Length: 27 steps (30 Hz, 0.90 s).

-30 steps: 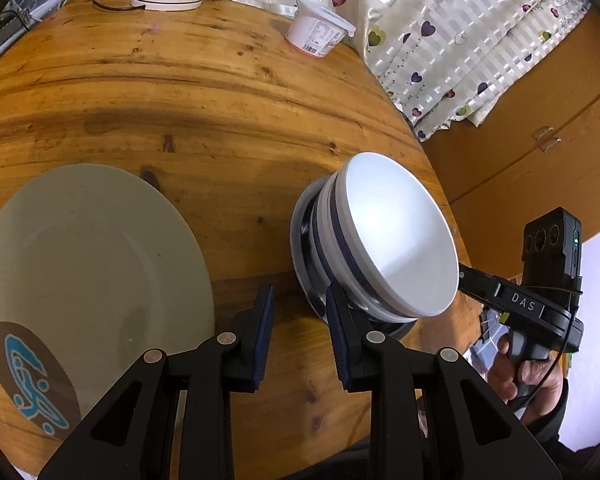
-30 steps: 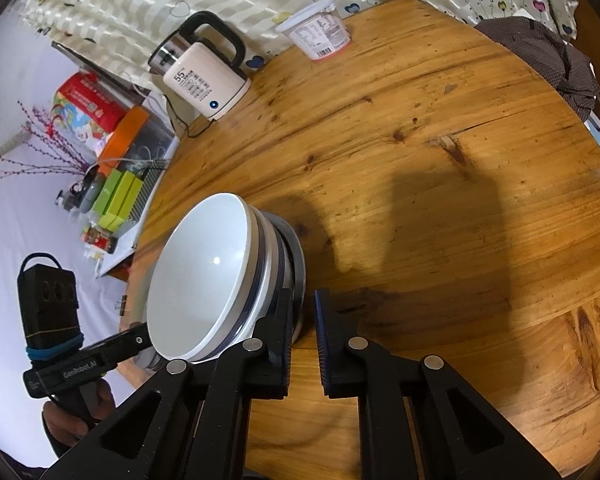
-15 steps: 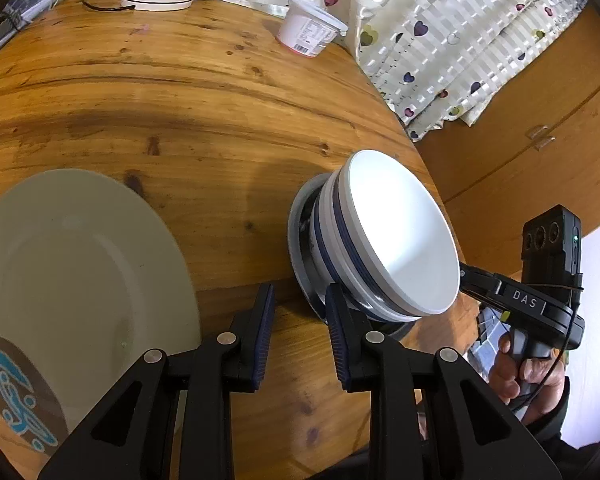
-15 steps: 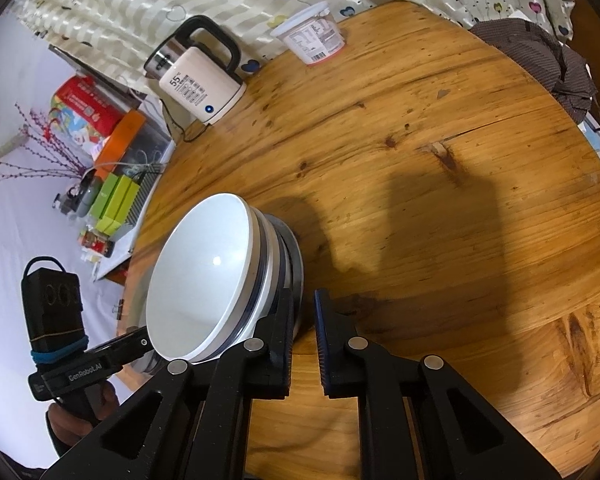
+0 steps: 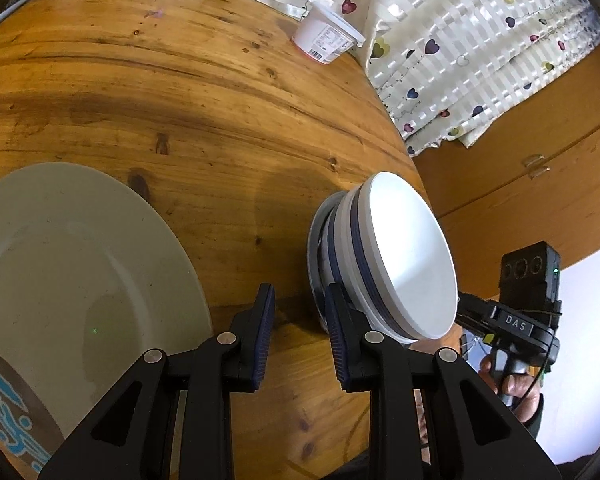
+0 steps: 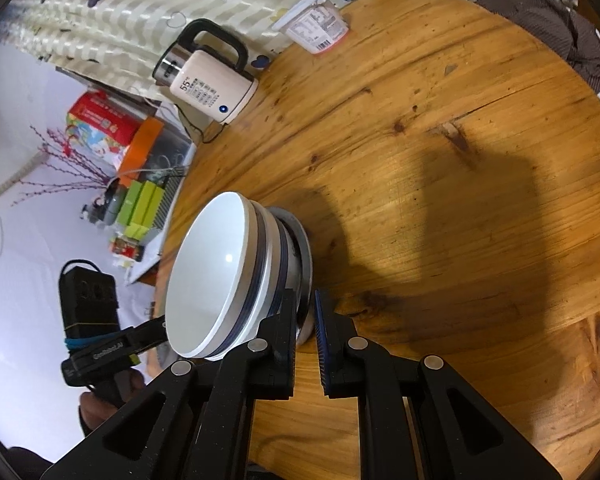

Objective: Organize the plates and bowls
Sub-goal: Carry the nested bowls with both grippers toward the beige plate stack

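I've got the stack of white blue-banded bowls (image 6: 236, 276) on its small metal-rimmed plate (image 6: 305, 264) near the round wooden table (image 6: 440, 168) edge, right gripper (image 6: 305, 336) clamped on that plate's rim, left gripper (image 5: 298, 334) apparently gripping nothing with its jaws partly apart, so next I'd carry everything left onto the large pale plate (image 5: 72, 264).

One large plate (image 5: 72, 264), near left on the bench (image 5: 204, 112). One stack of bowls (image 5: 384, 260), near right: two white bowls with blue bands on a grey dish, exact number hard to tell. One kettle (image 6: 208, 80), far left. One yogurt tub (image 5: 326, 40), far. Two grippers, two fingers (image 5: 264, 320) each. One dark cloth (image 6: 548, 28), far right.
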Each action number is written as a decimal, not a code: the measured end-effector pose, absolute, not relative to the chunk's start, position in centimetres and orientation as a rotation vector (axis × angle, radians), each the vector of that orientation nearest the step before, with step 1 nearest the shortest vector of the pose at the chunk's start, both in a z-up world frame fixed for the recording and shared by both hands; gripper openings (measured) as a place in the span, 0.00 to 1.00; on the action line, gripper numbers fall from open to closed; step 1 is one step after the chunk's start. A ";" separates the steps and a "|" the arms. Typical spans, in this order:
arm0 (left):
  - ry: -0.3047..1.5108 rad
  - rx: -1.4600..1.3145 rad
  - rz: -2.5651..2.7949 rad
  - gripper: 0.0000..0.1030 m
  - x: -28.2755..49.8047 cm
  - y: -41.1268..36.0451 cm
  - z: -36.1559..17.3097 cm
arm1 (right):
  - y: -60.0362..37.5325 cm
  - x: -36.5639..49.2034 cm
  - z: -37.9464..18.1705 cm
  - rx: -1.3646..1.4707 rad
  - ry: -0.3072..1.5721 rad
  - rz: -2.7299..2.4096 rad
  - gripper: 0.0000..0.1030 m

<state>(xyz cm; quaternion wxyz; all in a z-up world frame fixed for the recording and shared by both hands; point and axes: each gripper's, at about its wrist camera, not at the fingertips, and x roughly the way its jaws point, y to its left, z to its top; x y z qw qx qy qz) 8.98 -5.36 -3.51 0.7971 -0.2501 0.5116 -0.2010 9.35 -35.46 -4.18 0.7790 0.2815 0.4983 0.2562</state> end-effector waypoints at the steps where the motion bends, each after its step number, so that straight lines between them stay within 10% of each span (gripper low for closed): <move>1: 1.098 -0.540 -0.433 0.25 9.0 -5.3 -3.6 | -35.5 9.4 -4.2 0.608 1.076 0.556 0.11; 27: 1.097 -0.595 -0.520 0.07 9.5 -5.3 -3.8 | -35.7 9.9 -3.9 0.593 1.063 0.558 0.08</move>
